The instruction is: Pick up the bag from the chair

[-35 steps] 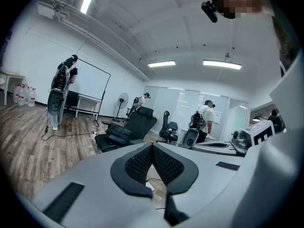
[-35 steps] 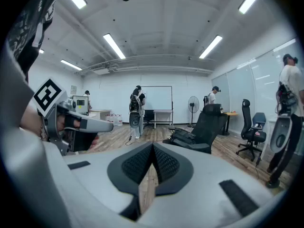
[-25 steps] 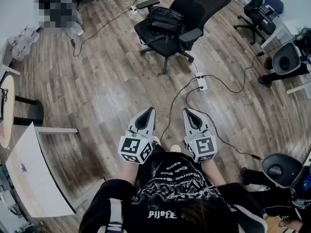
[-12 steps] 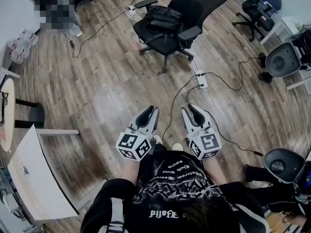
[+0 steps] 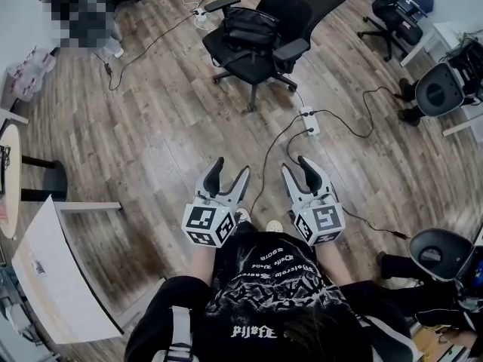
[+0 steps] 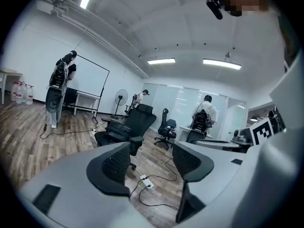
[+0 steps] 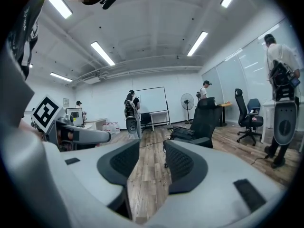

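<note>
A black bag [image 5: 253, 27] lies on the seat of a black office chair [image 5: 281, 53] at the far end of the wooden floor in the head view. My left gripper [image 5: 228, 178] and right gripper [image 5: 299, 170] are held side by side close to my body, far short of the chair. Both are open with nothing between their fingers. The left gripper view shows the bag [image 6: 116, 127] on the chair [image 6: 142, 118] beyond the open left gripper [image 6: 152, 161]. Past the open right gripper [image 7: 151, 161], the right gripper view has the bag [image 7: 185, 133] and chair [image 7: 209, 118].
A power strip [image 5: 309, 121] and loose cables [image 5: 275, 145] lie on the floor between me and the chair. A white table [image 5: 53, 277] stands at my left, a round stool [image 5: 438, 253] at my right. More chairs [image 5: 396, 17] and several people stand around the room.
Both grippers were shut a second ago and have opened. The chair sits slightly higher in the head view.
</note>
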Demonstrator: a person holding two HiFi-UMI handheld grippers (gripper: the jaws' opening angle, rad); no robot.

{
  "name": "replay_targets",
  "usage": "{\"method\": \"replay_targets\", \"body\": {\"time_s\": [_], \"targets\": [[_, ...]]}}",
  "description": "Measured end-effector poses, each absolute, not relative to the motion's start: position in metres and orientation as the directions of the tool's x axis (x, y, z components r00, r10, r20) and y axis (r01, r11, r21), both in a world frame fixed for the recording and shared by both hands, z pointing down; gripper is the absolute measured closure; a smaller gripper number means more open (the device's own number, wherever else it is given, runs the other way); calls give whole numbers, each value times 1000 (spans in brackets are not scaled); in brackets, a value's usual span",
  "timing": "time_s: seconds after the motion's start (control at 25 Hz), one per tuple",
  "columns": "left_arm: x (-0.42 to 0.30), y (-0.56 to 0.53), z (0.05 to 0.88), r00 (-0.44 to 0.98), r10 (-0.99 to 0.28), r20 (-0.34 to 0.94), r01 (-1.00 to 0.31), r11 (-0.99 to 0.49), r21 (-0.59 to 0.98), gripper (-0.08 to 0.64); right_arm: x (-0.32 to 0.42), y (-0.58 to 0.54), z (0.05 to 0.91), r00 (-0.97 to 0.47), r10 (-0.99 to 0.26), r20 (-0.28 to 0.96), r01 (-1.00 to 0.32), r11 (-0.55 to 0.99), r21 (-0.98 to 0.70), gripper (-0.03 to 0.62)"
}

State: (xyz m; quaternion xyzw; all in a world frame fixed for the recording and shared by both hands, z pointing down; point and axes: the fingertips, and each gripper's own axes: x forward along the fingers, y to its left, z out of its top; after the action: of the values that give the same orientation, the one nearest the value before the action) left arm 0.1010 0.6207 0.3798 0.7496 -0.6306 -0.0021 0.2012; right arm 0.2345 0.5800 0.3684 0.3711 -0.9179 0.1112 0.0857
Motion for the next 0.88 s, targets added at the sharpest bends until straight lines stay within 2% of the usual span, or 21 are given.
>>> {"method": "replay_targets", "body": {"time_s": [0.12,0.28,0.6,0.88], "targets": [[102,621,379,212,-944,253,-951,-139,277,259,234,582,372,-699,-672,245,-710,692,-132,407],[107,622,379,306,-915,265,-923,-217,318,259,224,584,371,-692,-678,247,-716,686,-124,407],[81,616,371,320,-910,264,-931,-249,268,259,199,587,369,-669,-702,244,-738,666,-108,407],[61,609,385,385,-870,310,-892,-263,368,259,173,580,375,-675,-697,241,-734,669,-119,407]]}}
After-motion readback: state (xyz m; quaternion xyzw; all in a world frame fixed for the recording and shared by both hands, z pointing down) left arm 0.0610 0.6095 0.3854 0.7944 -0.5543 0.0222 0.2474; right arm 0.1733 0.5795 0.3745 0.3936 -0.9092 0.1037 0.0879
